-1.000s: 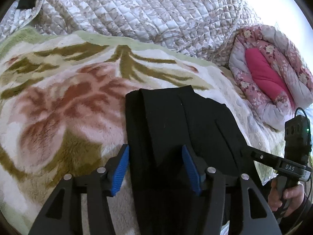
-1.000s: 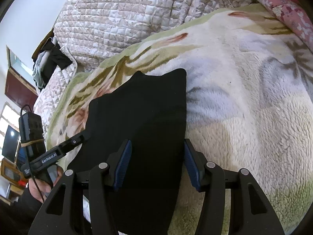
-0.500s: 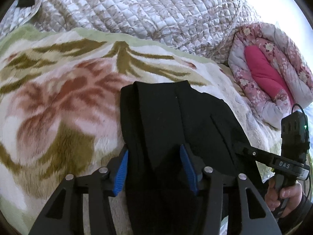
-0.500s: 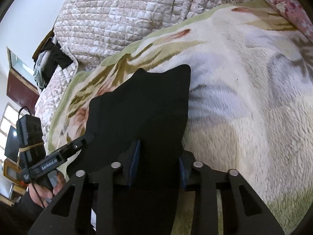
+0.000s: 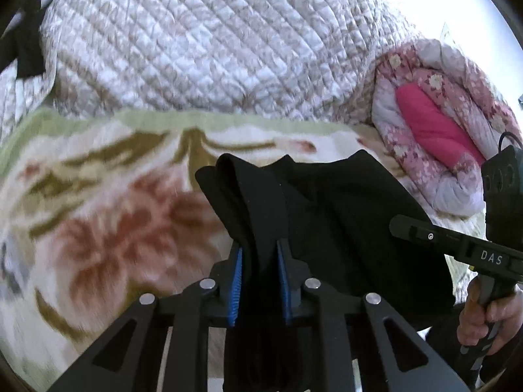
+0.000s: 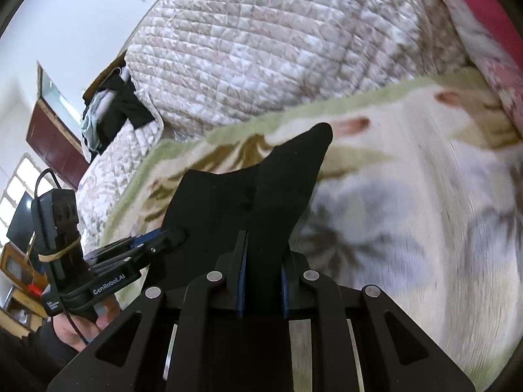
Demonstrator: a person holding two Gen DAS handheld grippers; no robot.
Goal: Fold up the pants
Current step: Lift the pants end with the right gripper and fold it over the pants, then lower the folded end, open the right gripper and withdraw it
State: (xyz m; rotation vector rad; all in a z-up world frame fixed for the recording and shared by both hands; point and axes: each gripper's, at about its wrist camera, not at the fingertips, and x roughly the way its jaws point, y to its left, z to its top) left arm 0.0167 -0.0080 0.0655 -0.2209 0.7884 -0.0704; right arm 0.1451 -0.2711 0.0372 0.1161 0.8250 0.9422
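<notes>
Pants (image 5: 330, 215), flat a second ago, now rise off the bed's blanket (image 5: 98, 215), pinched in both left tool (image 5: 260, 254) and right tool (image 6: 261, 254); the fold-over can start.

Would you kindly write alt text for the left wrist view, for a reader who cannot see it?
The left tongs, blue-padded, are shut on a bunched fold of black pants lying on a floral fleece blanket. At right, the right tongs reach toward the pants; a quilted bedspread and a pink floral quilt lie behind.
</notes>
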